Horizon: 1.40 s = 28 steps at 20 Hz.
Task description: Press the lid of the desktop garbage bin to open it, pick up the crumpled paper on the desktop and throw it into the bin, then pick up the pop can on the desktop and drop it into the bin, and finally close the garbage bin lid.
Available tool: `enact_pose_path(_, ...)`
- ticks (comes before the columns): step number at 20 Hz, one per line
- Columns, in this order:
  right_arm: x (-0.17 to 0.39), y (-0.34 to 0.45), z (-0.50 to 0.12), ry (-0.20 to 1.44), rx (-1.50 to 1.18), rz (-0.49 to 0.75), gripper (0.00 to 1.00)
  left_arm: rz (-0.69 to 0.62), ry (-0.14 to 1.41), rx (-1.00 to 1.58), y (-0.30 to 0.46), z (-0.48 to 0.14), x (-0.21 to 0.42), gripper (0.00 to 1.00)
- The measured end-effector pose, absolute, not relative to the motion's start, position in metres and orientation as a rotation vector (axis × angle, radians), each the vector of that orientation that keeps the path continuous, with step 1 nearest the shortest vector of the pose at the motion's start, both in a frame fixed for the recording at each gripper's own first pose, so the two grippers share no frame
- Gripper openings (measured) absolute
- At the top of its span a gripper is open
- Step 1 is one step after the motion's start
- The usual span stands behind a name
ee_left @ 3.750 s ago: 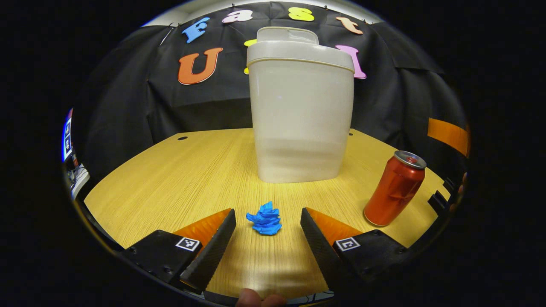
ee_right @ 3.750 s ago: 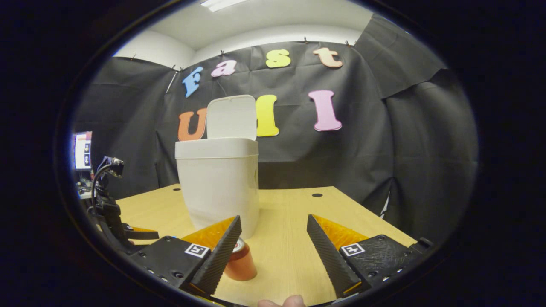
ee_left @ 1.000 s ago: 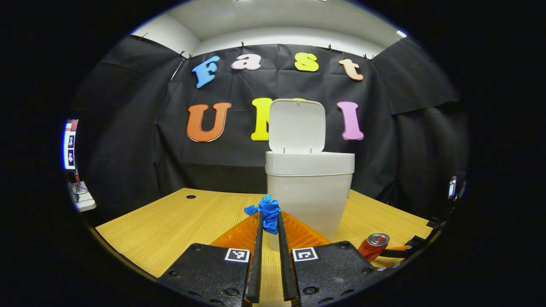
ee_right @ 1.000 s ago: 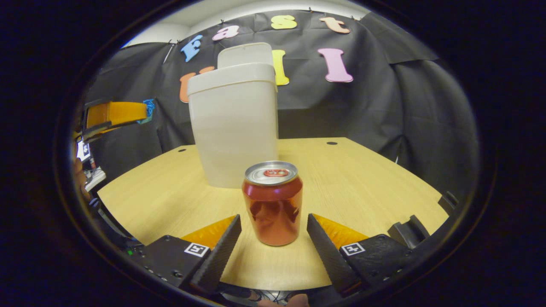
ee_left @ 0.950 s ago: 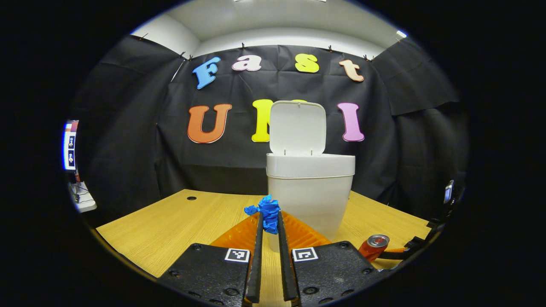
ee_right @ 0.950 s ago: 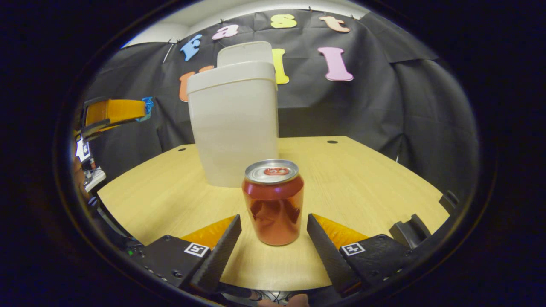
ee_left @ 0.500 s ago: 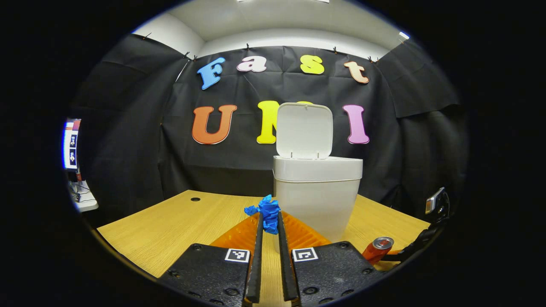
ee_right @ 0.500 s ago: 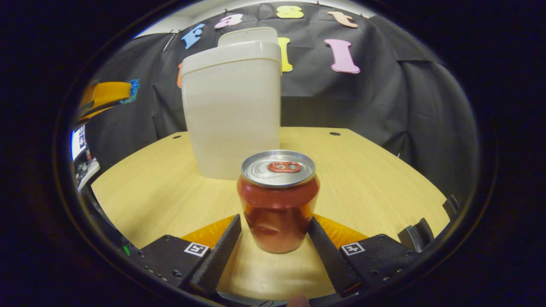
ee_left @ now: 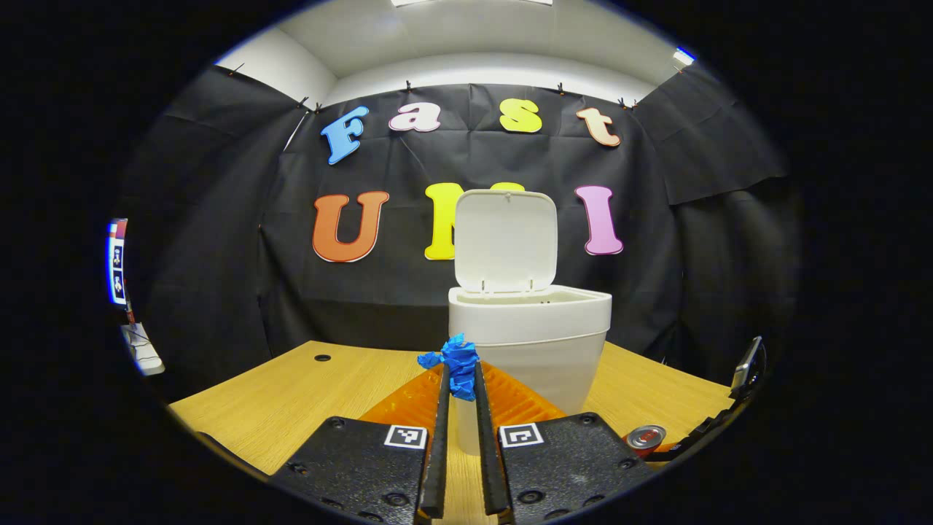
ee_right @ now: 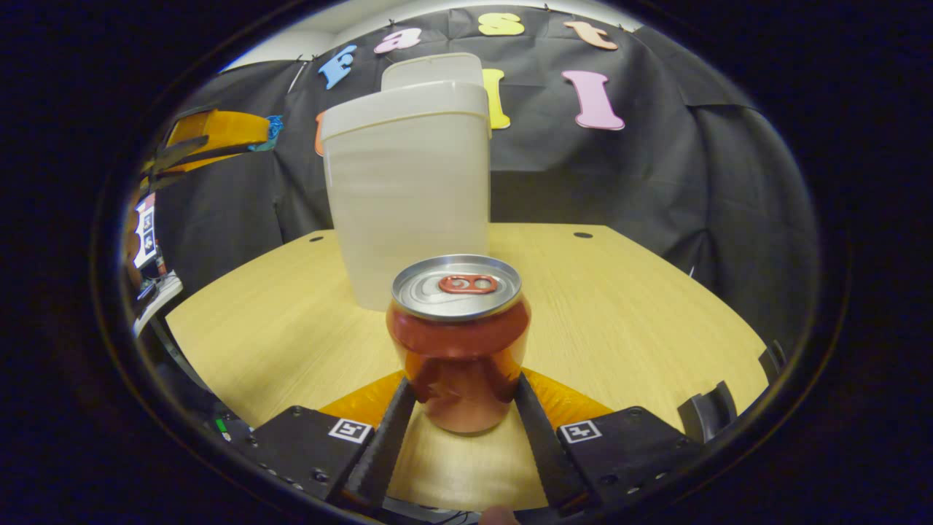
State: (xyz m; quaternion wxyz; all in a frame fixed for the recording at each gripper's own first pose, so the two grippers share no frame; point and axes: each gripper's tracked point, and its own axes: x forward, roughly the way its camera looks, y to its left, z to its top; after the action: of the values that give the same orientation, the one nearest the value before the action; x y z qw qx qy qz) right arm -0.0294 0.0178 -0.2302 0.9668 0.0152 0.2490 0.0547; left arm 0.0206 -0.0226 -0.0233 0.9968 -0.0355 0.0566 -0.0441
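While the left hand-held gripper [ee_left: 459, 379] pinches crumpled paper [ee_left: 455, 361], the right [ee_right: 461, 390] clamps the pop can [ee_right: 459, 335].

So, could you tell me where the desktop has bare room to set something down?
Bare desktop lies right of the bin and pop can, and left of them toward the table's edge. It is crowded where the right gripper closes around the can.

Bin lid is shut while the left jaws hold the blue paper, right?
Not quite: the lid stands open above the bin, as the left gripper view shows. The left gripper does hold the blue paper.
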Motion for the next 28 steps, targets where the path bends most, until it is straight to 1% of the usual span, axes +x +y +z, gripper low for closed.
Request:
enact_pose_path(1,-0.029,0.013,-0.223,0.490,0.036,0.111,0.80,-0.096,0.106,-0.073,-0.025,-0.017,0.027,0.22)
enact_pose_path(9,-0.031,-0.014,-0.192,0.425,0.061,0.091,0.78,-0.121,0.037,-0.059,-0.036,0.037,0.077,0.24)
enact_pose_path(11,-0.032,-0.020,-0.186,0.413,0.074,0.083,0.78,-0.136,0.037,-0.058,-0.042,0.042,0.092,0.27)
enact_pose_path(15,-0.032,-0.035,-0.178,0.388,0.076,0.051,0.78,-0.164,0.072,-0.089,-0.053,0.041,0.117,0.27)
enact_pose_path(16,-0.032,-0.038,-0.177,0.384,0.077,0.045,0.78,-0.169,0.081,-0.088,-0.055,0.039,0.122,0.31)
enact_pose_path(17,-0.033,-0.042,-0.175,0.380,0.077,0.040,0.78,-0.172,0.094,-0.088,-0.056,0.035,0.126,0.27)
enact_pose_path(18,-0.034,-0.045,-0.174,0.376,0.078,0.034,0.78,-0.171,0.104,-0.088,-0.057,0.033,0.131,0.29)
enact_pose_path(19,-0.036,-0.047,-0.173,0.373,0.080,0.030,0.78,-0.168,0.115,-0.087,-0.056,0.031,0.135,0.35)
enact_pose_path(20,-0.037,-0.049,-0.174,0.372,0.082,0.028,0.78,-0.165,0.122,-0.088,-0.056,0.029,0.139,0.36)
enact_pose_path(21,-0.036,-0.050,-0.174,0.374,0.084,0.027,0.78,-0.160,0.128,-0.089,-0.055,0.027,0.143,0.25)
enact_pose_path(22,-0.037,-0.050,-0.175,0.377,0.084,0.028,0.78,-0.154,0.139,-0.089,-0.054,0.022,0.144,0.36)
enact_pose_path(23,-0.037,-0.050,-0.175,0.379,0.082,0.028,0.78,-0.162,0.147,-0.090,-0.055,0.021,0.141,0.40)
enact_pose_path(24,-0.037,-0.049,-0.175,0.379,0.080,0.030,0.78,-0.166,0.145,-0.094,-0.056,0.022,0.142,0.58)
enact_pose_path(25,-0.036,-0.048,-0.174,0.378,0.079,0.032,0.78,-0.166,0.133,-0.092,-0.056,0.027,0.140,0.69)
enact_pose_path(27,-0.036,-0.044,-0.173,0.375,0.076,0.038,0.78,-0.151,0.100,-0.079,-0.050,0.037,0.137,0.96)
enact_pose_path(28,-0.037,-0.045,-0.175,0.377,0.074,0.040,0.78,-0.139,0.092,-0.071,-0.046,0.036,0.136,1.00)
